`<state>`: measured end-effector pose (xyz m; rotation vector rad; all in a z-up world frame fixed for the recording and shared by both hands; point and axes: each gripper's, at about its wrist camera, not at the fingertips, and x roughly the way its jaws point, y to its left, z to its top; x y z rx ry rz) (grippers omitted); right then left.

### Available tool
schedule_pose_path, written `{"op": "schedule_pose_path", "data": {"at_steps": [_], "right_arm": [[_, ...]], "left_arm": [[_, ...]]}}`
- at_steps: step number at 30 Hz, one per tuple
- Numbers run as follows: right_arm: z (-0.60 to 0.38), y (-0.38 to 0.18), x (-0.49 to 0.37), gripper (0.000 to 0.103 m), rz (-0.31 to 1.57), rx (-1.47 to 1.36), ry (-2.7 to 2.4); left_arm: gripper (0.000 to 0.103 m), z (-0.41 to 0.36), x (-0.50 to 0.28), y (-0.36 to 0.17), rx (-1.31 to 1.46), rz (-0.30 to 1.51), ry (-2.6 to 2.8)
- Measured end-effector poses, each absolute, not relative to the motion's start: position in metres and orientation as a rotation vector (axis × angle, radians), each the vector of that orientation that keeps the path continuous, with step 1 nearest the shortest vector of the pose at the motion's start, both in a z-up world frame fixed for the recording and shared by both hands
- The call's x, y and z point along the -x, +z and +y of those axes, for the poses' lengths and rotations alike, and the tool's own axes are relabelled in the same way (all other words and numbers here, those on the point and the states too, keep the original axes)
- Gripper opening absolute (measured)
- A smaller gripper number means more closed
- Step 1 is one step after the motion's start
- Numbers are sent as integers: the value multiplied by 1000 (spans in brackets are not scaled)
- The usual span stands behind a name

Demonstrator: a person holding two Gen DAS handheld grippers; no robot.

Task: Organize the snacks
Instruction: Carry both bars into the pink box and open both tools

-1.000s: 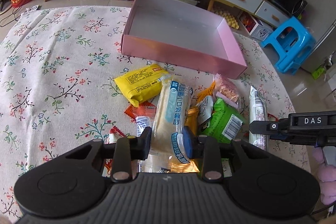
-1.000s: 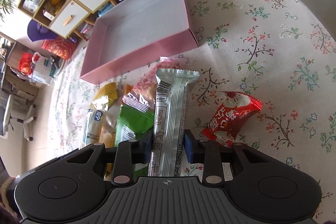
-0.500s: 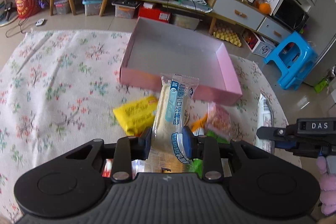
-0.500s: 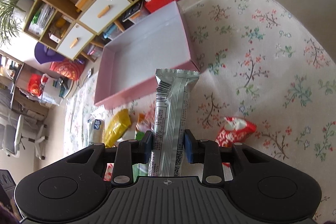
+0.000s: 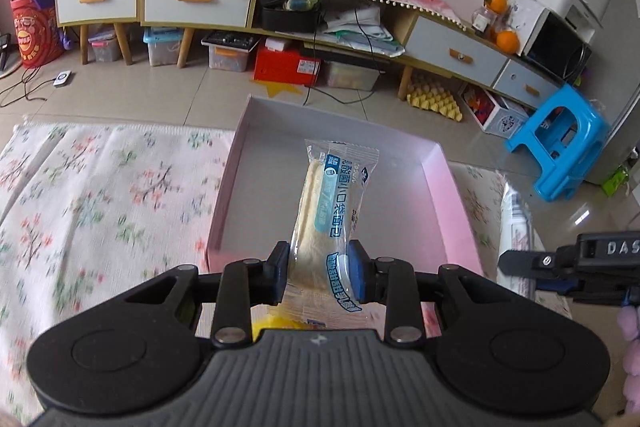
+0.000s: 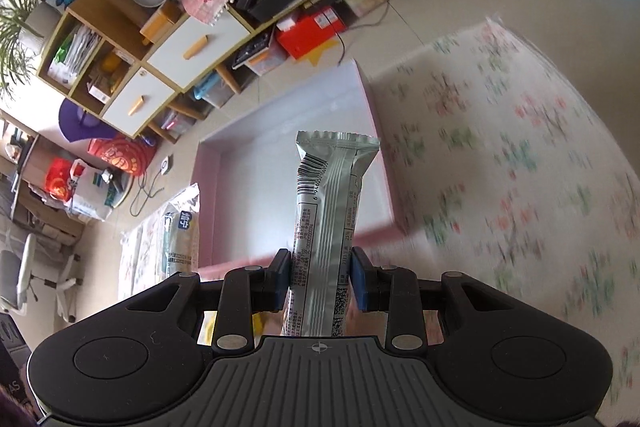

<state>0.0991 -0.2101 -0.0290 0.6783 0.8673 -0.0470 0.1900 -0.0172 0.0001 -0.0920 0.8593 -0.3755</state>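
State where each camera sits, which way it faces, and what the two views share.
Left wrist: rides on the left gripper, looking along its fingers past the gripped bread pack into the pink box; the right gripper pokes in.
Right wrist: rides on the right gripper, looking past its silver bar into the pink box.
Shared: box, bread pack, silver bar, cabinets.

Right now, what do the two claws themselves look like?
Both match. The left claw and the right claw have black ribbed bodies, round side discs, silver rivets on black linkage arms, and blue pads. White "DAS" lettering marks the right claw's side. No cables or sleeves show.
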Motion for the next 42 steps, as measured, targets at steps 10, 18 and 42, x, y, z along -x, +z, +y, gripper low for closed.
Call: {"op": "schedule_pose_path", "data": {"at_steps": [10,18,42], "right_arm": [[-219,-49,-163,31,784,-609,-66],[-207,-68,-183,31,786,-503,-74],[-190,-81,-179,34,837,-395,-28]], "left_arm": [[28,-24,-220,-27,-12,804,-345],[26,-30,-209,-37,-118,811,-307],[38,-26,-202,-38,16,918,-270]]}}
